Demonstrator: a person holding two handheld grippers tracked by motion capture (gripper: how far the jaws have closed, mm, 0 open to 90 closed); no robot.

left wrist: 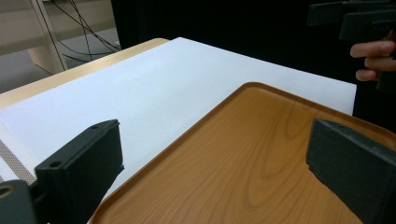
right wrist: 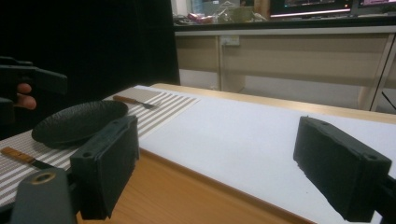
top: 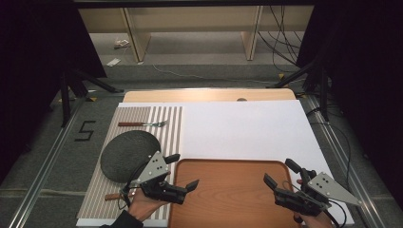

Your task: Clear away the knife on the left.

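Two claws hang open over the near end of the table (top: 247,123) in the high view, the left claw (top: 183,171) at the left edge of the tray (top: 233,190) and the right claw (top: 280,173) at its right edge, each with jaws apart and nothing between them. The step in hand looks like taking the tray by its two side rims, so each claw should drop level until one jaw goes under the rim and one over it, then both should close together so the tray lifts flat. The same view shows the striped mat (top: 135,142) to the left, with a dark plate (top: 128,154) on it, a fork (top: 142,124) at its far end and a knife handle (top: 111,196) near the person. The left gripper view looks across the tray (left wrist: 261,158), whose wood grain and raised rim are plain here, with the white sheet (left wrist: 163,88) beyond and the other hand (left wrist: 373,58) at the far right. The right gripper view shows the tray's near rim (right wrist: 196,186) low between its jaws, and beyond it the plate (right wrist: 77,122), fork (right wrist: 133,101) and knife (right wrist: 21,157) from the side.
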